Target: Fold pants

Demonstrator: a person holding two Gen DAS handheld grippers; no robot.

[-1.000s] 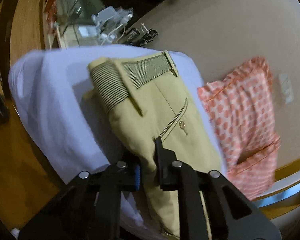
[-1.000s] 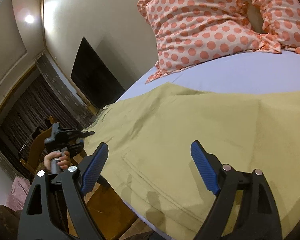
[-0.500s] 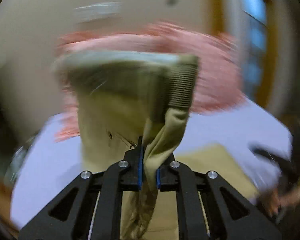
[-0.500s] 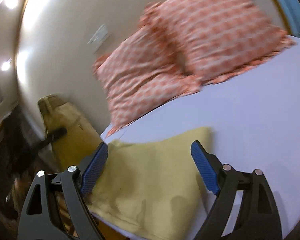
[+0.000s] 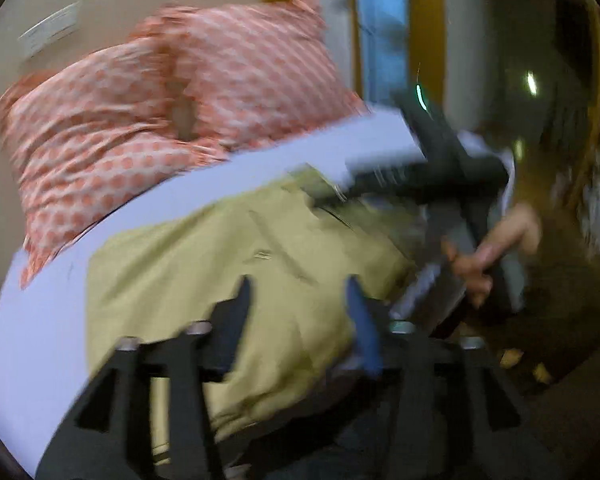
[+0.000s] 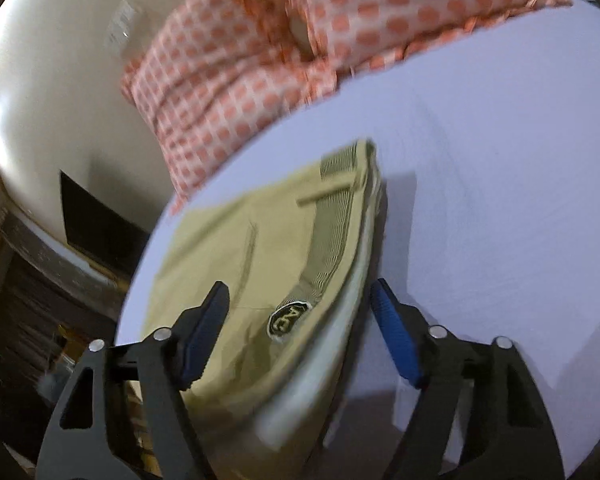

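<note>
The khaki pants [image 5: 236, 280] lie folded on the pale lilac sheet [image 5: 40, 320] of the bed. In the right wrist view their striped waistband [image 6: 332, 236] and a dark round label [image 6: 290, 318] face up on the top layer. My left gripper [image 5: 300, 312] is open and empty just over the near part of the pants. My right gripper [image 6: 300, 332] is open, its jaws standing either side of the waistband end without gripping it. The right gripper and the hand holding it [image 5: 488, 252] also show in the left wrist view, blurred.
Two orange-dotted pillows [image 5: 148, 120] lean on the wall behind the pants. The bed edge [image 6: 140, 280] drops to a dark floor on the left of the right wrist view. Bare sheet [image 6: 500, 200] lies to the right of the pants.
My left gripper carried the waistband half over onto the rest of the pants and opened, letting it go. The right gripper stayed open and now sits at the waistband end.
</note>
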